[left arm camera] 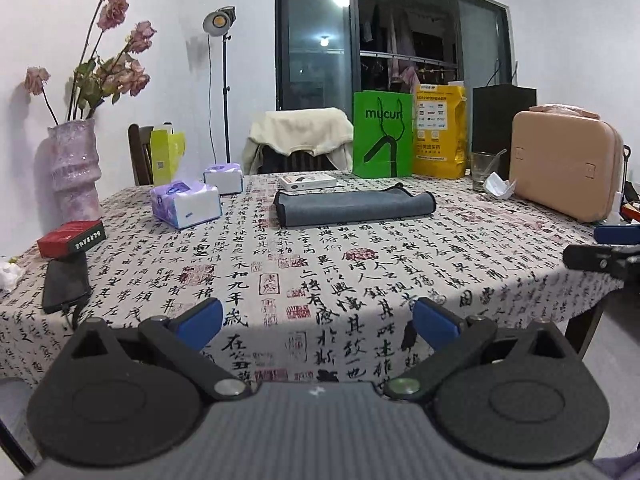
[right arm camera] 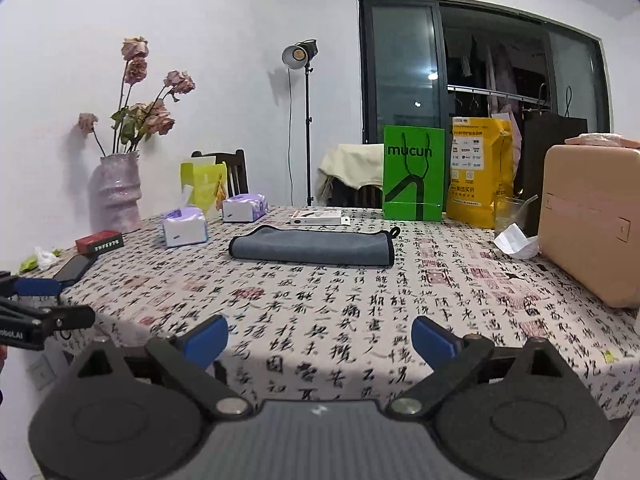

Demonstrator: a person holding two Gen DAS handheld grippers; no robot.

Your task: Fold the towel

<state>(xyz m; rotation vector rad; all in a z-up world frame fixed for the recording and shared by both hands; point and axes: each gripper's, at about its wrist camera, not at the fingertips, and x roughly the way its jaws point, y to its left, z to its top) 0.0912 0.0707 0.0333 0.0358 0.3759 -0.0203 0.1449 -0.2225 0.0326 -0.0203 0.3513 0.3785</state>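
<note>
Home dining room, night. Dining table (left arm camera: 400, 264) under calligraphy-print tablecloth, wooden chair (right arm camera: 236, 172) at far side, second chair draped with cream garment (left arm camera: 298, 130). Domestic clutter on table: vase of dried roses (left arm camera: 74, 164), tissue packs (left arm camera: 186, 204), green "mucun" shopping bag (left arm camera: 382, 136), yellow delivery bag (left arm camera: 440, 132), drinking glass (left arm camera: 482, 170), pink vanity case (left arm camera: 568, 170), phone (left arm camera: 66, 284). Dark sliding glass door (right arm camera: 404, 76) opens to balcony with laundry on rail (right arm camera: 500, 76). Studio light on stand (right arm camera: 302, 56) beside white wall.
</note>
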